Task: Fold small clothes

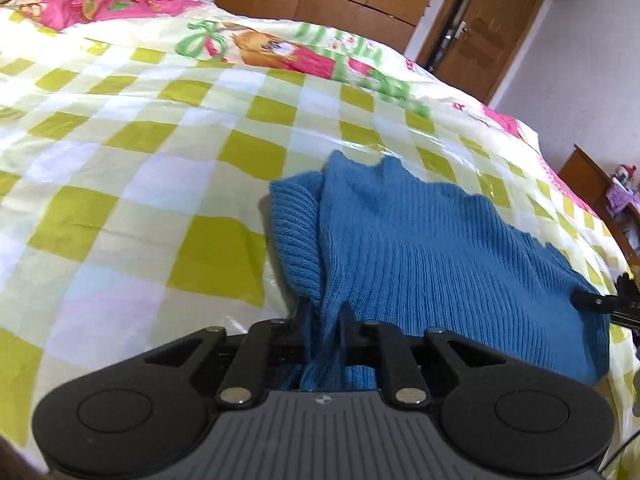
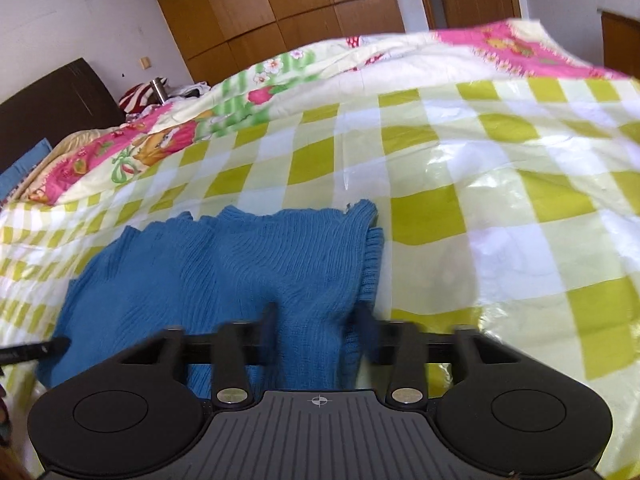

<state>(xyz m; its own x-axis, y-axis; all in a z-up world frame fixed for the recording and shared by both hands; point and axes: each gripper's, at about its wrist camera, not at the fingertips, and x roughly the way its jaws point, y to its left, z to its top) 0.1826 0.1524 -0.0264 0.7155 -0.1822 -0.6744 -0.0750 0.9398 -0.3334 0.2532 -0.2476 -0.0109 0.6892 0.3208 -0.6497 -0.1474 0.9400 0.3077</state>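
Note:
A small blue knitted sweater (image 1: 420, 240) lies on the bed, partly folded over itself, with a ribbed edge on its left. My left gripper (image 1: 322, 312) is shut on the sweater's near left edge; the knit bunches up between its fingers. In the right wrist view the same sweater (image 2: 224, 268) spreads ahead and to the left. My right gripper (image 2: 318, 320) has its fingers wider apart, with the sweater's near right edge between them; the frame is blurred there. The right gripper's tip (image 1: 588, 300) shows at the sweater's right edge in the left view.
The bed is covered by a yellow-green and white checked sheet (image 1: 140, 152) with a pink cartoon border (image 1: 288, 52). Brown wardrobes (image 2: 288, 4) and a door (image 1: 480, 32) stand behind. A dark headboard (image 2: 52, 108) and pillows sit at the far end.

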